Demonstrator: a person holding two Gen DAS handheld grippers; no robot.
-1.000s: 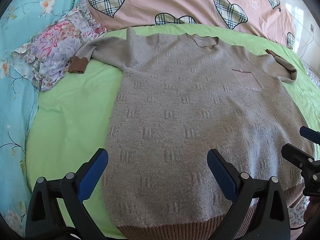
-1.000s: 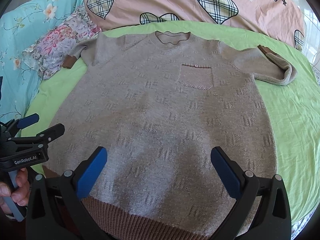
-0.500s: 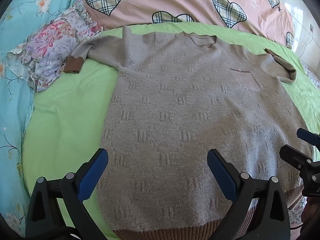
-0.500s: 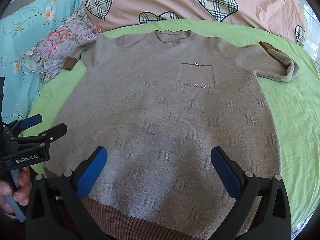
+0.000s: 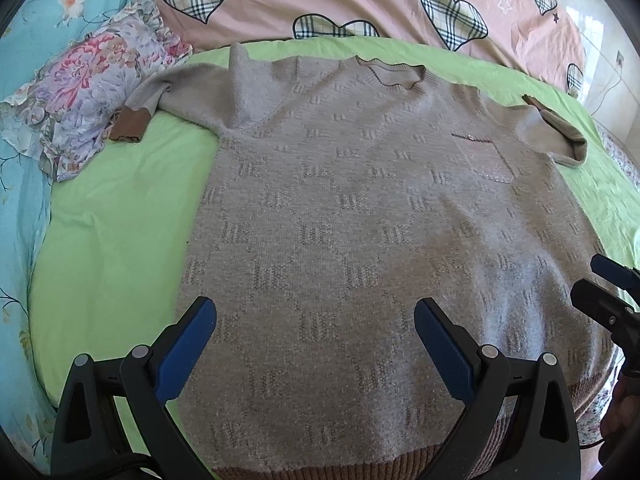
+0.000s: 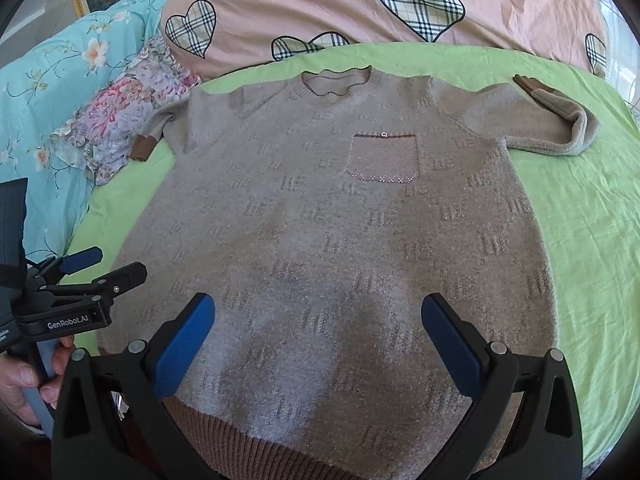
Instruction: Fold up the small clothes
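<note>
Left tongs (image 5: 316,344) spread wide, right tongs (image 6: 318,338) spread wide, both empty

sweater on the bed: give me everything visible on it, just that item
The sweater is a grey-beige fuzzy knit with a repeating woven block pattern, lying flat and face up on the green sheet, collar away from the cameras. It has a ribbed round collar, a chest pocket with a brown top band and a small button, and a brown ribbed hem. Both sleeves are bent back; the brown cuff on one rests against a floral cloth. Neither gripper touches it.
</note>
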